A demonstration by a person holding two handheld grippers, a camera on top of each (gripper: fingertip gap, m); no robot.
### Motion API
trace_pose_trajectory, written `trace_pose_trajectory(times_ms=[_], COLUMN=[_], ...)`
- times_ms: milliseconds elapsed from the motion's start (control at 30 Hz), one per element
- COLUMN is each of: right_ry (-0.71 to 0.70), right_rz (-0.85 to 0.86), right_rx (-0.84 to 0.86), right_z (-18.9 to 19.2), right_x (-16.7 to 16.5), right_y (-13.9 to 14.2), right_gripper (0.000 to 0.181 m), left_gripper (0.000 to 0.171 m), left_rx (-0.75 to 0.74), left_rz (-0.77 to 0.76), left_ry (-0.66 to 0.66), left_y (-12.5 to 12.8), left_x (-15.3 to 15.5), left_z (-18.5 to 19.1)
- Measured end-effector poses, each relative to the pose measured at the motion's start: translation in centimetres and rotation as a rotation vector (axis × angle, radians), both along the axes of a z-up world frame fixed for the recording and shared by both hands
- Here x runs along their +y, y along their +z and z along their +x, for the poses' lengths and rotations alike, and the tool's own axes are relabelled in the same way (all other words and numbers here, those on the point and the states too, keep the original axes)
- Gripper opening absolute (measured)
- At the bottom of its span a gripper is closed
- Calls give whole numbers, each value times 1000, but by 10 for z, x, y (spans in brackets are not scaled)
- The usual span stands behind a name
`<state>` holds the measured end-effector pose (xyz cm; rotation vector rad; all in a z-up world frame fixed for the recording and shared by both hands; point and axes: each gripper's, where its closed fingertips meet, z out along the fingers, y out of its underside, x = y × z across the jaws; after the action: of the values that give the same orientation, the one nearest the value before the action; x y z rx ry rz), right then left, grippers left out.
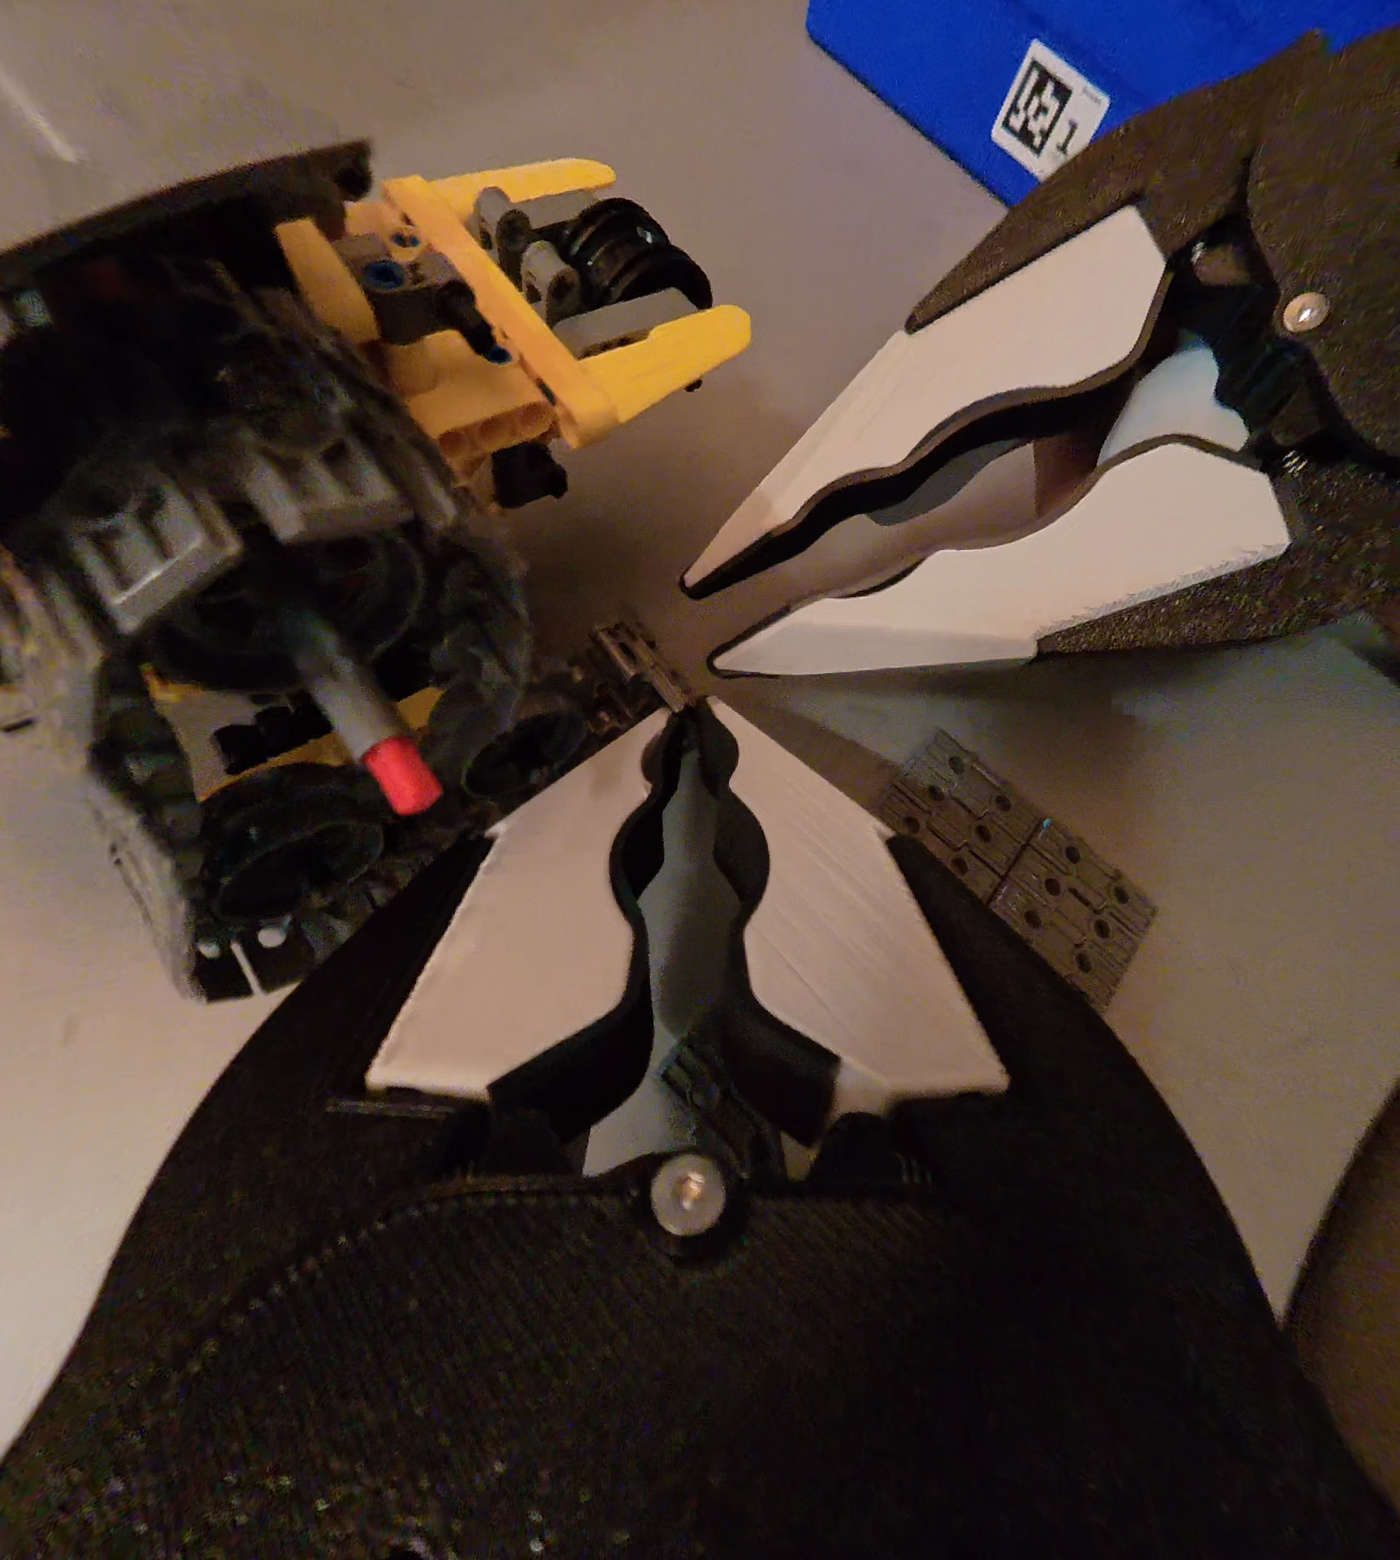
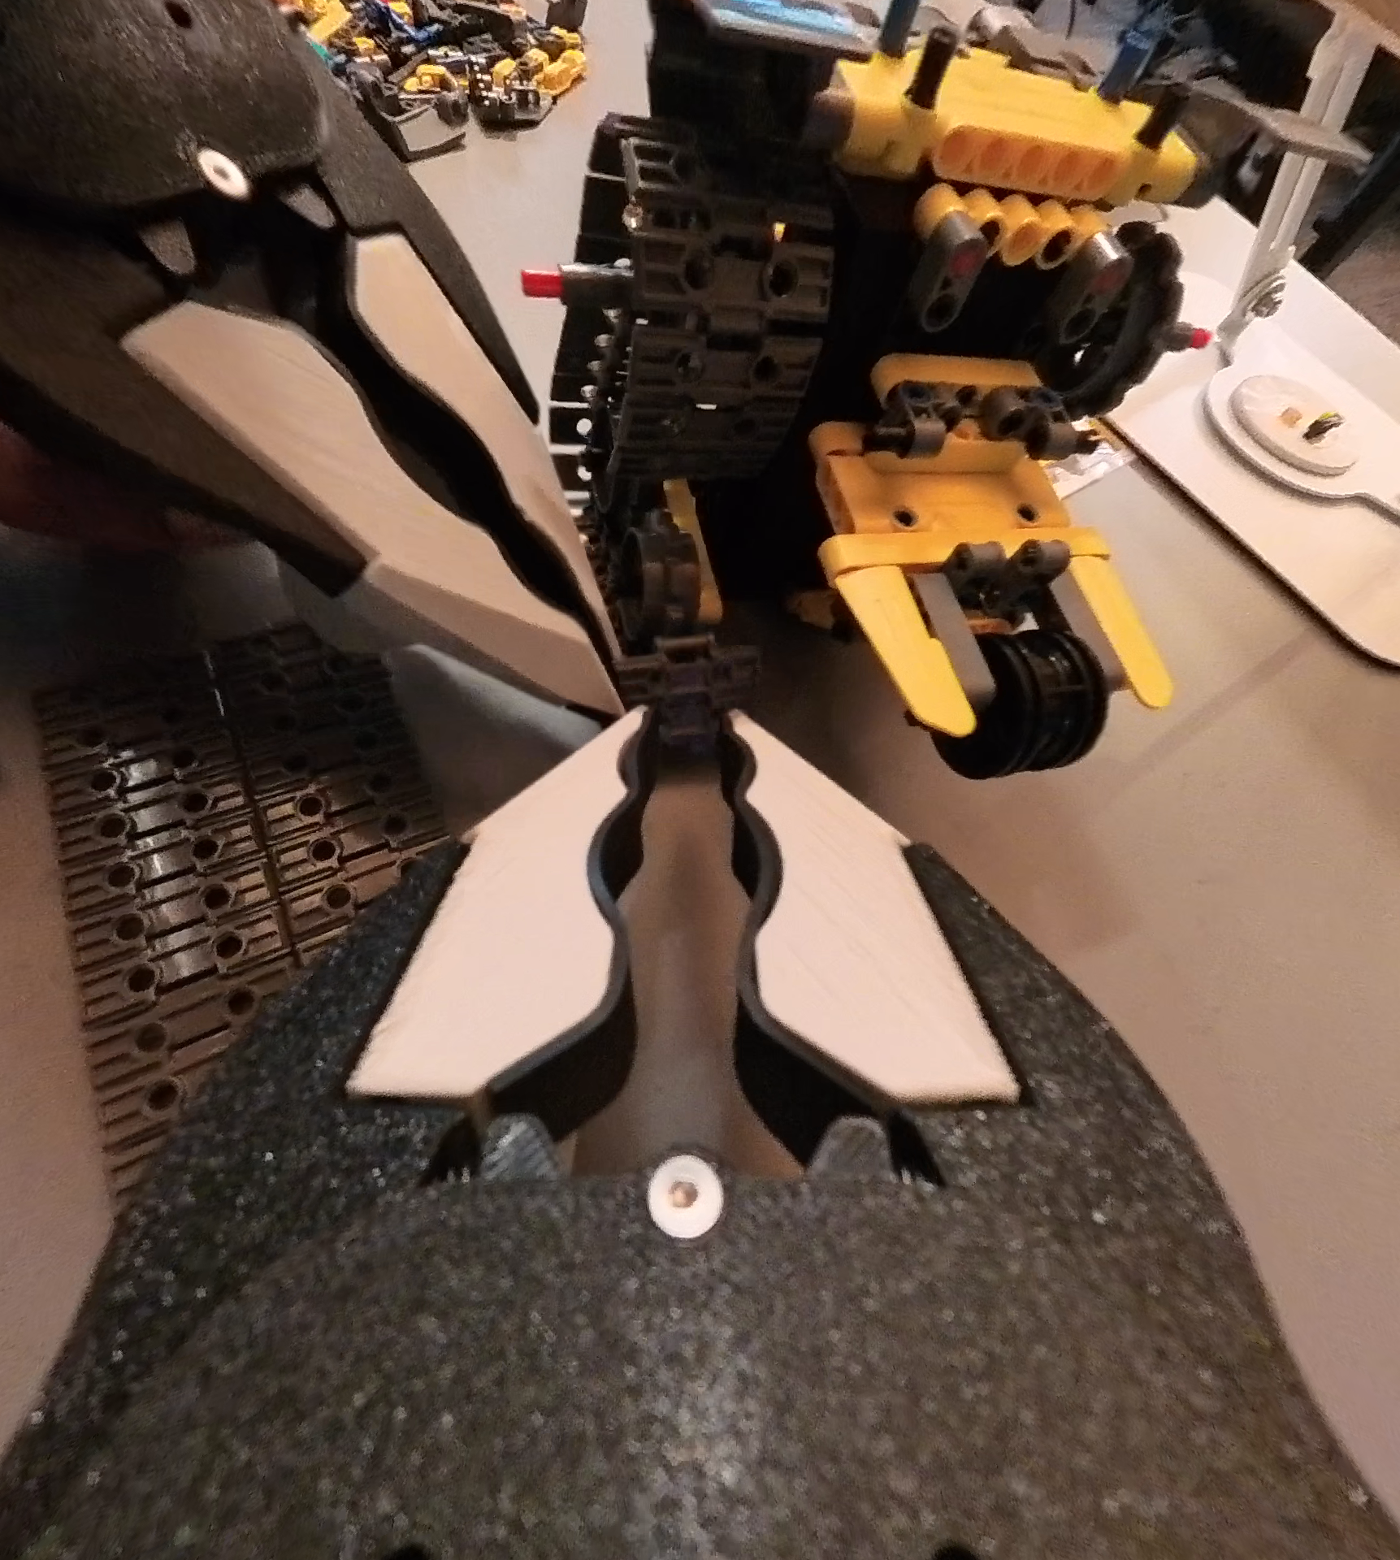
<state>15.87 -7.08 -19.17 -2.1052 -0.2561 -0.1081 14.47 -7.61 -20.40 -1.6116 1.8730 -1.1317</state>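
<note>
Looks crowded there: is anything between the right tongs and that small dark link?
Nothing visible. The small dark link sits at the open tips of the right tongs, the left tongs pinch its far end, and the yellow model stands behind.

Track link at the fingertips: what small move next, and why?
Probably ease the right hand-held gripper shut on the track link: its jaws stand apart around it, while the left hand-held gripper pinches one end.
</note>
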Motion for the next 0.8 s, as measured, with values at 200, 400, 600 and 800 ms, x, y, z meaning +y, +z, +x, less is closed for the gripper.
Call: trace_pose_trajectory(times_ms=[200, 400, 600, 800], right_ry=[41, 32, 25, 32], right_rz=[-14, 18, 19, 10], right_rx=[-20, -51, -187, -227], right_z=[-11, -16, -18, -19], right_x=[7, 23, 29, 30], right_y=[-3, 4, 4, 5], right_gripper=[28, 35, 24, 23], left_gripper=[0, 0, 6, 20], left_rx=[-83, -91, -98, -74], left_rz=[-29, -101, -175, -236], left_ry=[49, 69, 93, 128], left_y=[18, 19, 20, 17], left_x=[15, 18, 24, 29], left_z=[-5, -9, -10, -8])
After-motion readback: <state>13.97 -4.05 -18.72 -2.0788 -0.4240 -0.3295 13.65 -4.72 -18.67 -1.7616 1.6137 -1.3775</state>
